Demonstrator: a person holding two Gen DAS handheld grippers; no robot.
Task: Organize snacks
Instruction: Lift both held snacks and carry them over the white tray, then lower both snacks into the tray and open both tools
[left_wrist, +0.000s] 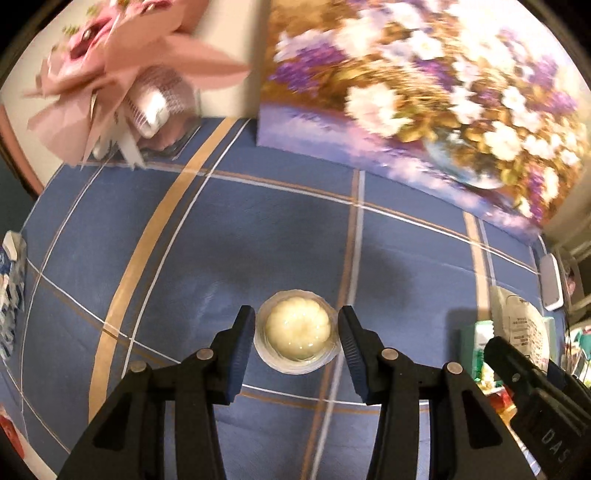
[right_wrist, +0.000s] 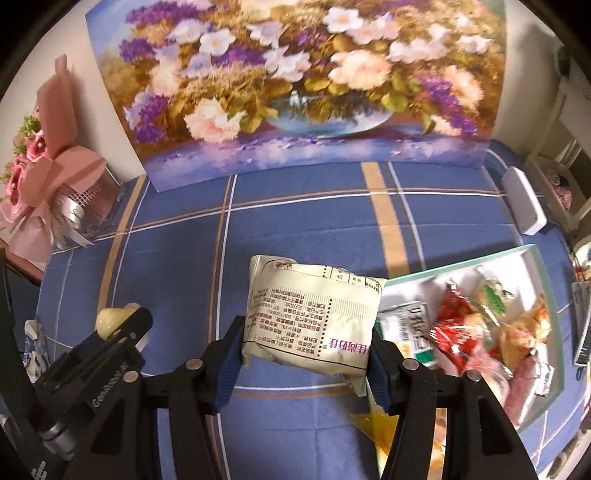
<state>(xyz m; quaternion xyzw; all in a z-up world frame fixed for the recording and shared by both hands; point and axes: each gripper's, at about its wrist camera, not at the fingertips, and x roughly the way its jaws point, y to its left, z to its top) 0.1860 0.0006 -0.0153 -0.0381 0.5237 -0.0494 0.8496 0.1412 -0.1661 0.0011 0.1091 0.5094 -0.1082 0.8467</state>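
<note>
Clamping jelly cup (left_wrist: 297, 338) and packet (right_wrist: 312, 319), hand-held grippers (left_wrist: 297, 347) (right_wrist: 304, 360) hide tabletop.

A blue plaid cloth (right_wrist: 303, 221) with tan and white stripes covers the surface. Ahead of the right gripper stands a flower painting (right_wrist: 295, 85); to its left a pink bouquet (right_wrist: 55, 177), to its right a snack-filled tray (right_wrist: 532, 258) and white box (right_wrist: 522, 203).
</note>
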